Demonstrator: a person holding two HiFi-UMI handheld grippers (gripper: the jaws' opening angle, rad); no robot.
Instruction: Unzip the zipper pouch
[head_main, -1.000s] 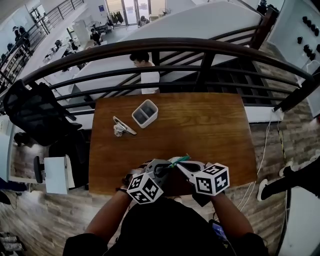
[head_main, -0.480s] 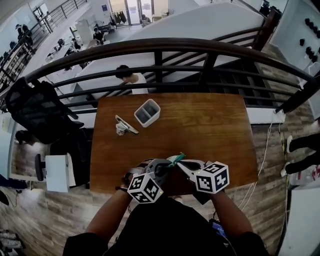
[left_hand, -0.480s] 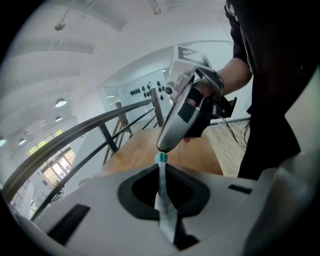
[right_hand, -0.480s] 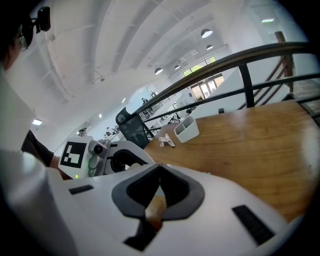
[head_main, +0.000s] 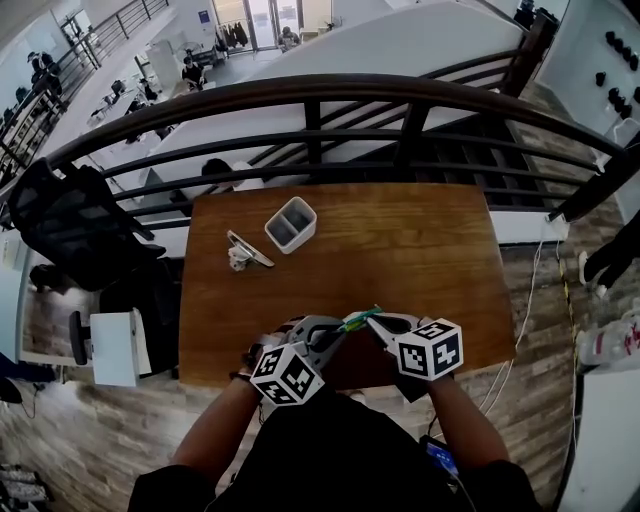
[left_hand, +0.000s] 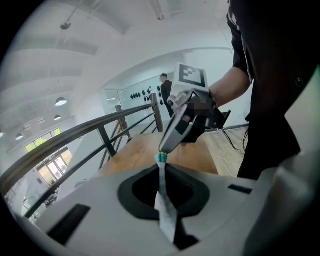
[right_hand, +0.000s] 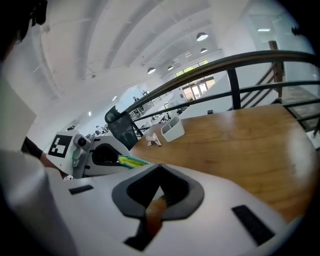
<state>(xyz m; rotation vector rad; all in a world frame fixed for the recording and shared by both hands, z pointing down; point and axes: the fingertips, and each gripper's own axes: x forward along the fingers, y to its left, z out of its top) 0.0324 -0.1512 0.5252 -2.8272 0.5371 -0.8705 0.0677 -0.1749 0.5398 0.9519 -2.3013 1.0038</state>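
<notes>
The zipper pouch (head_main: 359, 320), yellow-green with a teal edge, hangs between my two grippers above the table's front edge. My left gripper (head_main: 338, 332) is shut on it. In the left gripper view the pouch (left_hand: 163, 197) runs as a thin pale strip out of the closed jaws to a teal end at the right gripper (left_hand: 165, 148). My right gripper (head_main: 374, 322) is shut on a small brownish tab (right_hand: 155, 209), seemingly the zipper pull. The right gripper view also shows the left gripper (right_hand: 102, 156) holding the pouch (right_hand: 131, 161). Most of the pouch is hidden by the grippers.
On the wooden table (head_main: 410, 260) stand a white two-compartment holder (head_main: 290, 226) and a small white clip-like object (head_main: 243, 253) at the back left. A dark railing (head_main: 320, 92) runs behind the table. A black chair (head_main: 70, 220) stands to the left.
Both grippers stay together over the front edge, and the right one has shifted slightly to the right. A person on the floor below has walked left.
</notes>
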